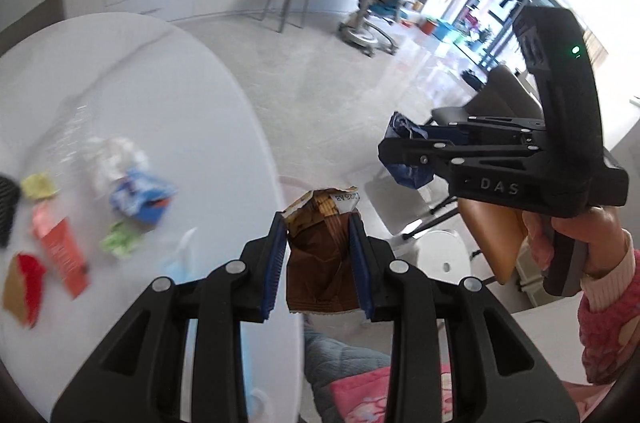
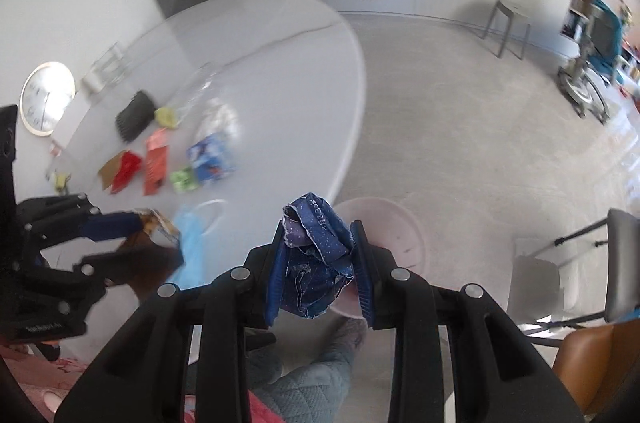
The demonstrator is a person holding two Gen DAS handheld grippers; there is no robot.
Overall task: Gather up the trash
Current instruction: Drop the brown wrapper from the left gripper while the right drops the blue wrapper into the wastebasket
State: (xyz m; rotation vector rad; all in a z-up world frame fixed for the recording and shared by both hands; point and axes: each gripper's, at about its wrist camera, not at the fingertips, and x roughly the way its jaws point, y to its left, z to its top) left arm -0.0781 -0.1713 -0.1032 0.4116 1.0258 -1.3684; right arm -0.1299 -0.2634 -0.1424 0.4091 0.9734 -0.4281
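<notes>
Left gripper (image 1: 319, 243) clamps brown wrapper (image 1: 322, 255), right gripper (image 2: 318, 255) clamps blue wrapper (image 2: 316, 255); both off the table (image 2: 280, 63). Centre each over pink bin (image 2: 384, 223) before releasing

Round white table (image 2: 304, 35) with scattered wrappers (image 2: 210, 157)

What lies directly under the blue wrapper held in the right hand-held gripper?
Under the blue wrapper shows a pale pink bin on the floor beside the table. The wrapper and the right hand-held gripper cover part of the bin's rim and inside, so its contents cannot be seen.
</notes>
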